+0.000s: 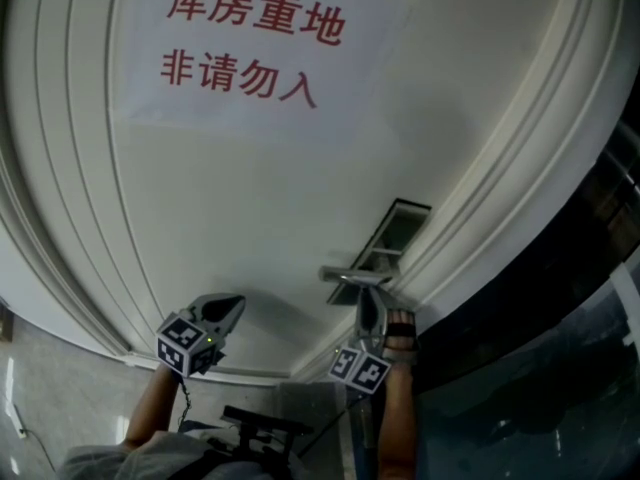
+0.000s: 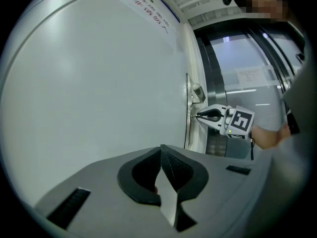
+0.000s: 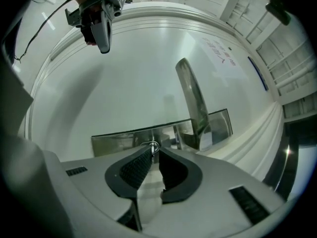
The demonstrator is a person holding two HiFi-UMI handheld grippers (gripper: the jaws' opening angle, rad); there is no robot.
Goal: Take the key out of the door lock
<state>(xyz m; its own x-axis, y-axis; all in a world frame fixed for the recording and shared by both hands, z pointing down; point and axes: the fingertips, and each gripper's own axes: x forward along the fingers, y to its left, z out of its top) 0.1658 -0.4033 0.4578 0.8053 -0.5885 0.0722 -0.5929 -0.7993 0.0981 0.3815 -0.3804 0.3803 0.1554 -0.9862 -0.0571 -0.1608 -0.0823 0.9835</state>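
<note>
A small metal key (image 3: pixel 154 146) sticks out of the steel lock plate (image 3: pixel 119 140) on a white door (image 1: pixel 250 198), just below the lever handle (image 3: pixel 193 103). My right gripper (image 3: pixel 154 151) is at the lock with its jaws closed narrowly on the key's head; from the left gripper view its tips (image 2: pixel 198 116) touch the plate edge. In the head view the right gripper (image 1: pixel 372 313) sits under the handle (image 1: pixel 355 275). My left gripper (image 1: pixel 225 308) hangs away from the door to the left, shut with nothing between its pads (image 2: pixel 171 165).
A white paper sign with red characters (image 1: pixel 250 38) is stuck on the upper door. Moulded door frame (image 1: pixel 500 178) runs along the right, with dark glass panels (image 1: pixel 560 318) beyond it. A black cable trails from the left gripper toward the tiled floor (image 1: pixel 40 408).
</note>
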